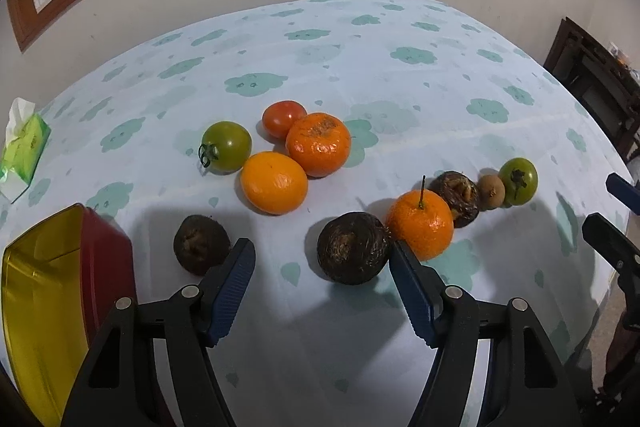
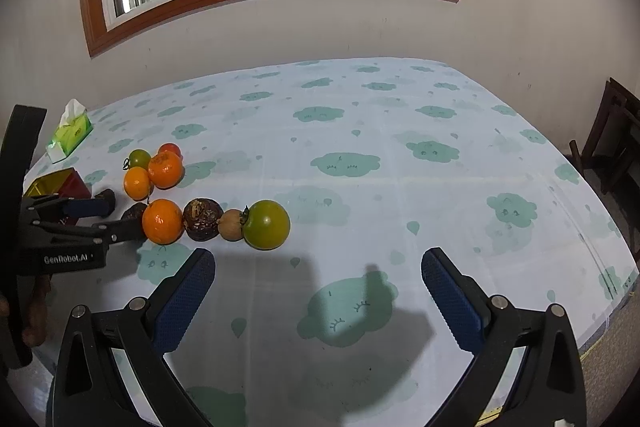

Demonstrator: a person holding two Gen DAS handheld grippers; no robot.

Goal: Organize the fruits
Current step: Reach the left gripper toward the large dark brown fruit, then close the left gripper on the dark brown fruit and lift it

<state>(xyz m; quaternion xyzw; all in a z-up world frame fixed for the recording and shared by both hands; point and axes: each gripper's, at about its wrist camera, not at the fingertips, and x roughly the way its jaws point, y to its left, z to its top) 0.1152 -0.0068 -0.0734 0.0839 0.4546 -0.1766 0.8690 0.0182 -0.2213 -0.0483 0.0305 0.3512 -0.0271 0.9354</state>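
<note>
Fruits lie on a cloud-print tablecloth [image 1: 360, 75]. A row runs from a dark brown fruit [image 1: 352, 247] past a stemmed orange [image 1: 420, 225], another dark fruit [image 1: 458, 197], a small tan fruit [image 1: 491, 191] and a green tomato [image 1: 519, 181]. Behind sits a cluster: green tomato [image 1: 226, 147], red tomato [image 1: 283, 118] and two oranges [image 1: 318, 143] [image 1: 274, 183]. Another dark fruit [image 1: 200, 245] lies alone. My left gripper [image 1: 322, 263] is open, its right finger beside the first dark fruit. My right gripper [image 2: 318, 269] is open and empty, in front of the row's green tomato [image 2: 266, 225].
A red tin with a gold inside [image 1: 44, 295] stands at the near left. A green tissue pack [image 1: 24, 147] lies at the far left edge. Dark wooden furniture [image 1: 600, 83] stands beyond the table's right side. A wall with a wood-framed window is behind.
</note>
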